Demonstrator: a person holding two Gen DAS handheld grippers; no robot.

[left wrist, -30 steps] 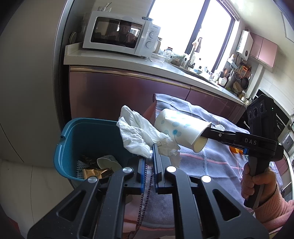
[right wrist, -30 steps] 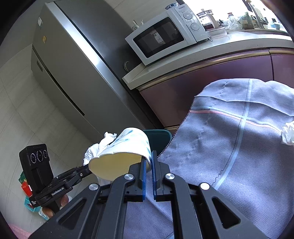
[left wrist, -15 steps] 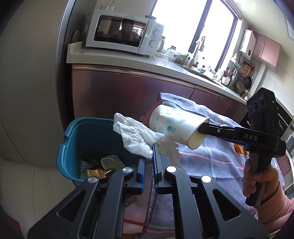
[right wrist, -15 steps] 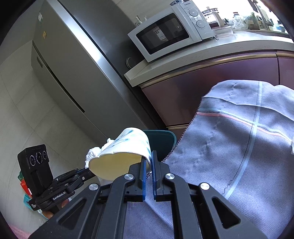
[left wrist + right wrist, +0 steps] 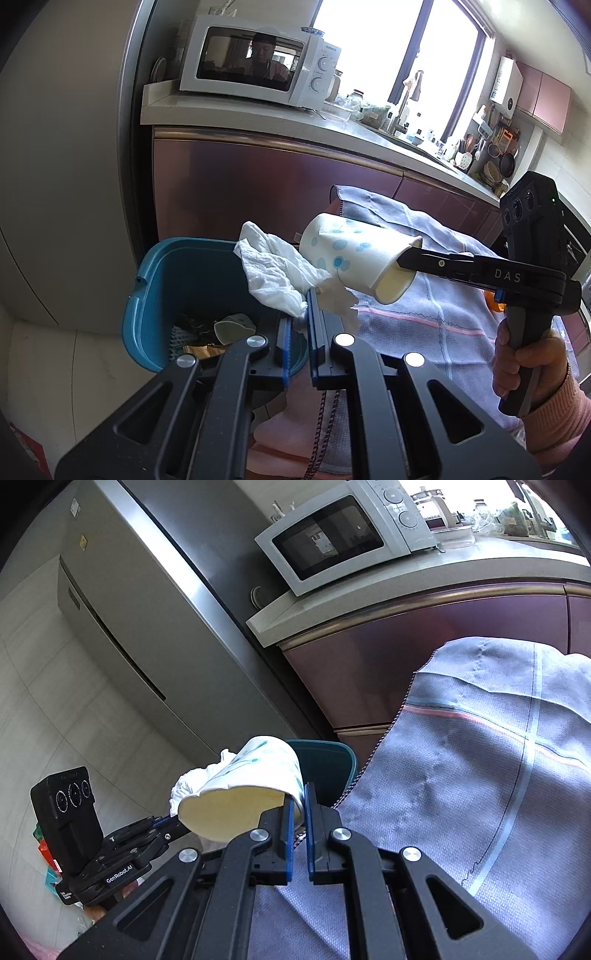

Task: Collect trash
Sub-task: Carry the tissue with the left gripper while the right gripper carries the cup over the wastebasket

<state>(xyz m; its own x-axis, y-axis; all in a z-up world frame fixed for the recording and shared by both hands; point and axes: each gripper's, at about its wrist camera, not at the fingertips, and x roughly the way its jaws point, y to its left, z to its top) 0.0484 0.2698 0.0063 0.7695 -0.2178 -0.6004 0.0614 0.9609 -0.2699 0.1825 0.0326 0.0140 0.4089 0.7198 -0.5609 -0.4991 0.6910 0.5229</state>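
Only part of the crumpled white tissue [image 5: 275,271] shows: its lower end is pinched between the left gripper [image 5: 307,295]'s blue pads and hidden there, the rest billowing up and left of the jaws over the open teal bin [image 5: 147,295]. Just right of those jaws the paper cup [image 5: 354,258] lies tilted, mouth down-right, its rim clamped in the right gripper [image 5: 299,794]; that rim wall vanishes between the nearly closed pads. Inside the bin, dim scraps are hard to make out. From the right wrist, the bin [image 5: 332,760] peeks out beyond the cup, mostly covered. A hand [image 5: 524,365] in a pink sleeve grips the right handle upright, fingers reaching leftward over the grey striped cloth [image 5: 443,317].
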